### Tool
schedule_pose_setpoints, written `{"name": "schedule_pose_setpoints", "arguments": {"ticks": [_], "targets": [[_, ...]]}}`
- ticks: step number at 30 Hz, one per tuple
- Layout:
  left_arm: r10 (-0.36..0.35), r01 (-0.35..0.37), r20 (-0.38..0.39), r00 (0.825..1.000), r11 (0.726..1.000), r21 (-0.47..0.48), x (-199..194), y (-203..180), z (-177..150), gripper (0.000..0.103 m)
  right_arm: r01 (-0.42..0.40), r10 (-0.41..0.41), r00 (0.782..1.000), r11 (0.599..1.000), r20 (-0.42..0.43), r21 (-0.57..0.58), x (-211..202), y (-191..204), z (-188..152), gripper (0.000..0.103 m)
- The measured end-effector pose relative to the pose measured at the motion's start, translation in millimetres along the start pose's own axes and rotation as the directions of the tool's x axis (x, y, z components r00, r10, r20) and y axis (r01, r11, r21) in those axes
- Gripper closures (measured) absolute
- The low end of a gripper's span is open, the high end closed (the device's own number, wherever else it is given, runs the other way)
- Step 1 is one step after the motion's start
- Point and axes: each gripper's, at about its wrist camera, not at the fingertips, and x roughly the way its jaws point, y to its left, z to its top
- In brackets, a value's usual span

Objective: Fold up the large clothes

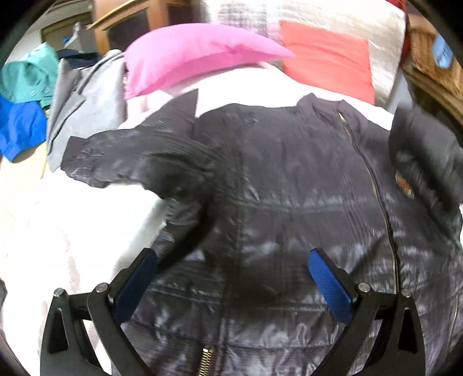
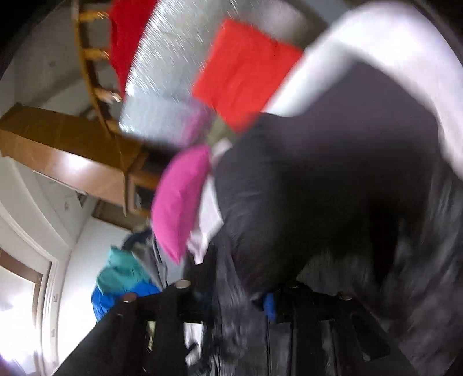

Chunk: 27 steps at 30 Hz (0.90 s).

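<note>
Your left gripper (image 1: 233,260) hovers, fingers spread, over the dark quilted zip jacket (image 1: 289,188); your right gripper (image 2: 231,292) fingers pinch its fabric.

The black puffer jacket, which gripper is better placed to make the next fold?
Right, probably. The right gripper looks shut on the black puffer jacket, lifting fabric. The left gripper hovers open above it, holding nothing.

Bedroom in a home. Bed with white sheet (image 1: 72,225) as work surface. Pink pillow (image 1: 196,55) and red pillow (image 1: 327,60) at its head, against a pale textured headboard (image 1: 347,17). Loose clothes piled at bedside: teal garment (image 1: 26,75), blue one (image 1: 17,127), grey one (image 1: 84,104). Wooden cabinet (image 1: 130,20) behind; wicker piece (image 1: 428,66) at right.
</note>
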Motion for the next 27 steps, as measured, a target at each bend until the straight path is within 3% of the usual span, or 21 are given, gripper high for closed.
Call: {"name": "schedule_pose_setpoints", "arguments": {"ticks": [1,2,4,6,10,12,14,16,18,20,22,25,27], "targets": [[-0.002,0.002,0.011,1.000,1.000,-0.008,-1,3,1,0.000,0.005,-0.003,0.999,0.999,-0.040,0.042,7,-6,-7,0.022],[-0.004,0.005,0.018,1.000,1.000,-0.009,-2,5,2,0.000,0.009,0.001,0.996,0.994,-0.084,0.112,12,-14,-19,0.013],[-0.021,0.021,0.030,0.999,1.000,-0.002,-3,8,4,0.000,0.015,0.007,0.993,0.983,-0.119,0.184,6,-27,-38,0.013],[-0.041,0.041,0.046,0.998,0.999,0.006,-7,5,4,0.000,0.012,0.011,0.993,0.983,-0.119,0.184,-8,-28,-47,0.013],[-0.121,0.119,0.072,0.990,0.992,0.036,-14,-3,-1,0.000,-0.070,0.066,0.997,0.985,0.027,0.158,-68,-21,-48,0.013],[-0.183,0.180,0.057,0.982,0.983,0.043,-19,-8,-5,0.000,-0.012,0.000,0.994,0.994,0.112,0.106,-91,-16,-36,0.013],[-0.271,0.270,0.042,0.962,0.962,0.027,-33,-14,-10,0.000,0.097,-0.112,0.974,0.992,0.198,0.082,-108,-20,-25,0.013],[-0.355,0.354,0.048,0.934,0.935,0.017,-52,-22,-15,0.000,0.119,-0.147,0.963,0.984,0.228,0.130,-113,-28,-19,0.014],[-0.394,0.394,0.057,0.917,0.919,0.012,-67,-35,-16,0.000,0.107,-0.150,0.961,0.976,0.232,0.190,-115,-36,-11,0.014],[-0.399,0.399,0.030,0.916,0.917,-0.001,-72,-48,-12,0.000,0.117,-0.160,0.960,0.974,0.228,0.193,-114,-37,-8,0.014],[-0.381,0.380,-0.055,0.923,0.924,-0.036,-62,-56,-6,0.000,0.130,-0.169,0.959,0.975,0.227,0.178,-118,-38,-14,0.014],[-0.347,0.339,-0.083,0.934,0.935,-0.100,-58,-48,-21,0.000,0.131,-0.162,0.962,0.980,0.219,0.148,-124,-25,-12,0.014],[-0.354,0.330,-0.121,0.927,0.926,-0.181,-49,-35,-30,0.000,0.143,-0.168,0.964,0.981,0.205,0.131,-122,-20,-11,0.014]]}}
